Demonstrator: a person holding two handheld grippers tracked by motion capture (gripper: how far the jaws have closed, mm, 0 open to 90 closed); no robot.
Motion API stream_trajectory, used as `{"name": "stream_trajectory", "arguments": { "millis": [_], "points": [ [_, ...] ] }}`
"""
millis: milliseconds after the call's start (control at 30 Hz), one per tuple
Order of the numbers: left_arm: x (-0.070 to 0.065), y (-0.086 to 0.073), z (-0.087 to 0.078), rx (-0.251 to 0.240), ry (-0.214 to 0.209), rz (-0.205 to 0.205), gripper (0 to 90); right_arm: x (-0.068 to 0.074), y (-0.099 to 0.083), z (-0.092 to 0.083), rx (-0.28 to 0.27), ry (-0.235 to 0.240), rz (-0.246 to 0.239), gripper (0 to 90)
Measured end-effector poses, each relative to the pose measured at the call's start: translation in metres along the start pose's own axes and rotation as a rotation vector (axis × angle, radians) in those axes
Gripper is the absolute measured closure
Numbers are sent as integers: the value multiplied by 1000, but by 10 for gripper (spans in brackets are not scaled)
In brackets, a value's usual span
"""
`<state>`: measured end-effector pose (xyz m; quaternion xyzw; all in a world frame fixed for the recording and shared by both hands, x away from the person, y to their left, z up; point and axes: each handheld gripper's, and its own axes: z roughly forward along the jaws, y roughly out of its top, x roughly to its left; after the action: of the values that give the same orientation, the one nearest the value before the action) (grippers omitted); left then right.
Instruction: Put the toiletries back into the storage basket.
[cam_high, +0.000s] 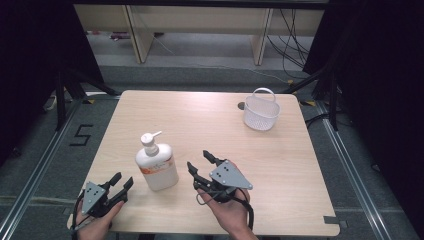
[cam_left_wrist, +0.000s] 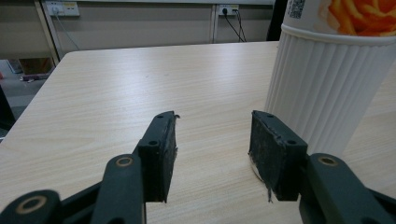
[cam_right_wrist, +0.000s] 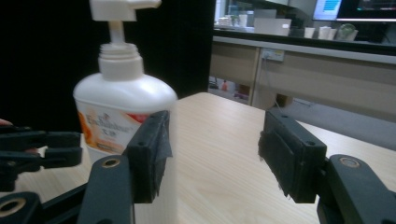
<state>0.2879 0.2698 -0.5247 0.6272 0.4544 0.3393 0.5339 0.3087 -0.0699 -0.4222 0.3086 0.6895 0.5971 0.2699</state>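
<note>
One wooden bench (cam_high: 280, 165) carries two things: one white pump bottle (cam_high: 156, 163) and one white mesh basket (cam_high: 260, 111).

The bottle stands upright in the near-left part of the bench, its pump nozzle pointing up and to the right in the high view. It bears an orange label across its body. The basket sits near the far right corner, well apart from the bottle, with its handle raised. Just beside the basket, on its left, is one small dark round hole (cam_high: 241, 106) in the bench top.

Two grippers are held low at the near edge, one in each hand. The left gripper (cam_high: 121, 184) is just left of the bottle, its two fingers spread with nothing between them. In the left gripper view the bottle's ribbed white base (cam_left_wrist: 322, 93) rises right behind the right-hand finger (cam_left_wrist: 273, 154); I cannot tell if they touch.

The right gripper (cam_high: 201, 164) is just right of the bottle, its fingers also spread and empty. In the right gripper view the bottle (cam_right_wrist: 119, 102) stands behind the left-hand finger (cam_right_wrist: 149, 154), and the left gripper (cam_right_wrist: 42, 149) shows beyond it.
</note>
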Motion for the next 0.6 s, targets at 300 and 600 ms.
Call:
{"name": "stream_trajectory", "arguments": {
  "millis": [300,600],
  "points": [
    [0,0,-1,-4,0,-1,500,27,19,25,-30,45,-64,431],
    [0,-1,0,-17,-8,4,496,46,36,45,-23,40,-44,436]
  ]
}}
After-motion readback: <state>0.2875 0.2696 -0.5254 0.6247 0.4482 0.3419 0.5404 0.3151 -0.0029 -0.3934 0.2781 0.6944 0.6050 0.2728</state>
